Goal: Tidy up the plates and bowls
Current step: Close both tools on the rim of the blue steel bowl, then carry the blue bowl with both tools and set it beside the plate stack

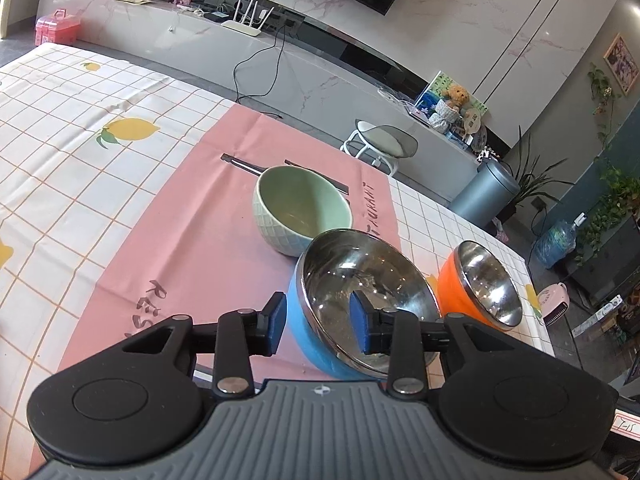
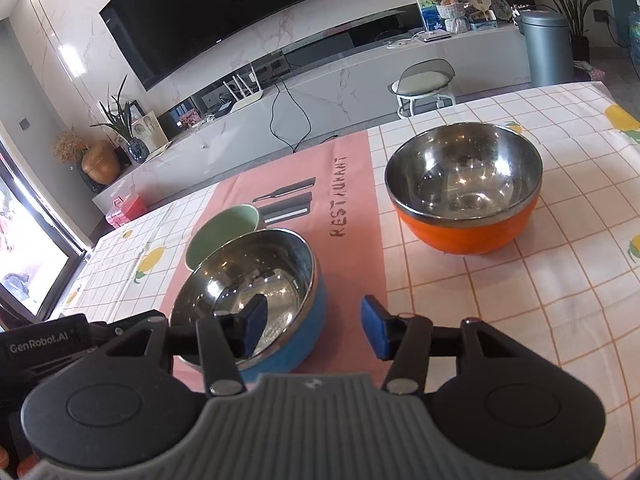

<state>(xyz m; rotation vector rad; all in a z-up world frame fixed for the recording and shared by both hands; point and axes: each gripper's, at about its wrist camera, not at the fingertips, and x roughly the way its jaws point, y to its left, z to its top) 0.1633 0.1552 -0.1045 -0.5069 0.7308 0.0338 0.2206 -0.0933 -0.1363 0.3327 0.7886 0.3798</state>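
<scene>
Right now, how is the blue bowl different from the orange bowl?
The blue bowl has a blue outside; the orange bowl has an orange one. The blue bowl sits on the pink mat, against the green bowl; the orange bowl stands alone on the checked cloth. Both are upright, empty, and shiny metal inside.

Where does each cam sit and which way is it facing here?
Left wrist: on the left gripper, low over the pink placemat, facing the TV wall; its open fingers straddle the blue bowl rim. Green bowl ahead, orange bowl to the right.
Right wrist: on the right gripper, facing the same wall, looking over the blue bowl toward the orange bowl; open fingers, one over the blue bowl; part of the other gripper's body at the left edge.
Shared: all three bowls, placemat, stool, TV.
</scene>
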